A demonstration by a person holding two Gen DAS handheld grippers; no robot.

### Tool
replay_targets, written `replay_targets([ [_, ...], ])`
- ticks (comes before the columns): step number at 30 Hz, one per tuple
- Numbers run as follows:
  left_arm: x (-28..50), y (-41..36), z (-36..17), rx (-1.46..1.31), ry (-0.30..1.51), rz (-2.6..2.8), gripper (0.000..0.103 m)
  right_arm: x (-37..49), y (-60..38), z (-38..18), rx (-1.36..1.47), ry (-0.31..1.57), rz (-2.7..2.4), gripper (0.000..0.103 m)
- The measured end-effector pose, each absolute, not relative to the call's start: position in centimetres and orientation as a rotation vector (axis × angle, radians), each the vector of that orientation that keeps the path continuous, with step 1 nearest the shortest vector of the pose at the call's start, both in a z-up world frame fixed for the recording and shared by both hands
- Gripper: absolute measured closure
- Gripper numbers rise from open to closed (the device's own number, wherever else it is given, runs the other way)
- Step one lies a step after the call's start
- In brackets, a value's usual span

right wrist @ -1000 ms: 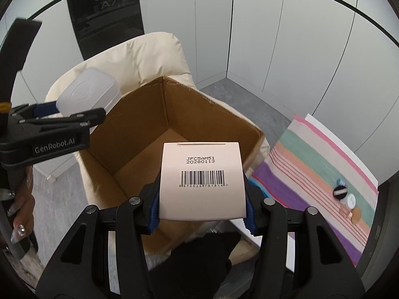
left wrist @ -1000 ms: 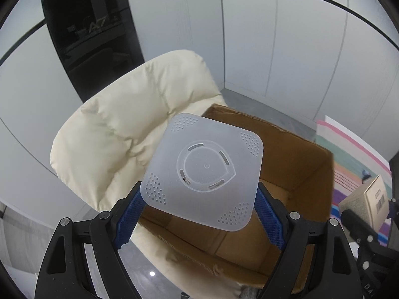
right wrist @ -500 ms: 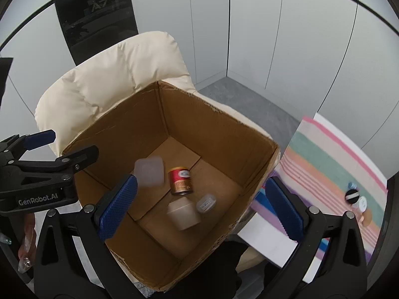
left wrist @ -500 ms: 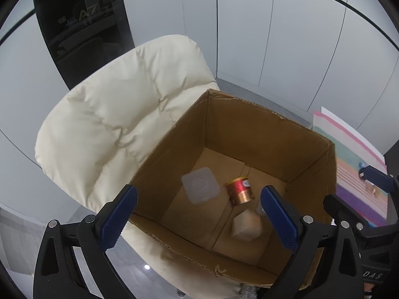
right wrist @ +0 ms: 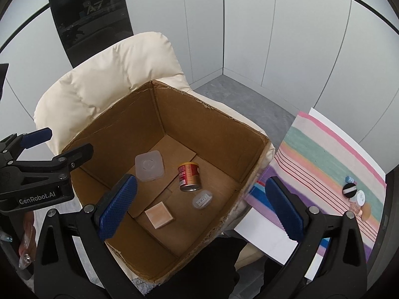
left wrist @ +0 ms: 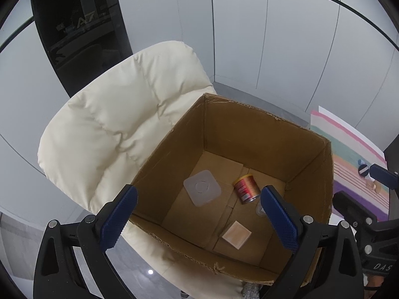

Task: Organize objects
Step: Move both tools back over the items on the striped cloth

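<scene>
The left gripper (left wrist: 199, 214) hangs over the cardboard box (left wrist: 261, 134) with jaws spread wide, empty. On the box floor, from left: a frosted square plastic container (left wrist: 202, 190), a red can (left wrist: 245, 190) on its side, and nearest the camera a small beige carton (left wrist: 236, 234). The right gripper (right wrist: 200, 205), equally wide and empty, hangs over the same box. Only the right view shows clearly the small clear lidded case (right wrist: 202, 199) right of the can; the left view's finger mostly hides it. Right of the box, small round jars (right wrist: 354, 194) sit on a striped cloth (right wrist: 324, 154).

Both wrist views look down from above, close, sharing the open box (left wrist: 261, 134) (right wrist: 204, 129) and chair (left wrist: 119, 124) (right wrist: 112, 74).
</scene>
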State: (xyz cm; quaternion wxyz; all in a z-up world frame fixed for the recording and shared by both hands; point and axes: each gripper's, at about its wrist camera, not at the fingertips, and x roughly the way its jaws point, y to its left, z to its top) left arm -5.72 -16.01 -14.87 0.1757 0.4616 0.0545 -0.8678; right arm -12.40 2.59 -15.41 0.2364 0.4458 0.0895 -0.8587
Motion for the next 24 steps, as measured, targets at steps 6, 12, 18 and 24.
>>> replay_targets([
  [6,-4.0,-15.2,-14.0,1.311,0.109,-2.442,0.003,-11.2,4.0,-14.8,1.241,0.222,-2.375,0.000],
  [12,-2.0,-14.1,-12.8,1.328,0.115,-2.461,0.003,-9.4,5.9,-13.8,1.259,0.194,-2.396,0.000],
  [18,0.9,-12.5,-13.3,1.389,0.112,-2.481,0.003,-6.9,7.6,-12.8,1.255,0.211,-2.421,0.000],
  [24,3.1,-11.1,-13.0,1.416,0.114,-2.526,0.003,-3.2,9.4,-12.6,1.273,0.237,-2.430,0.000],
])
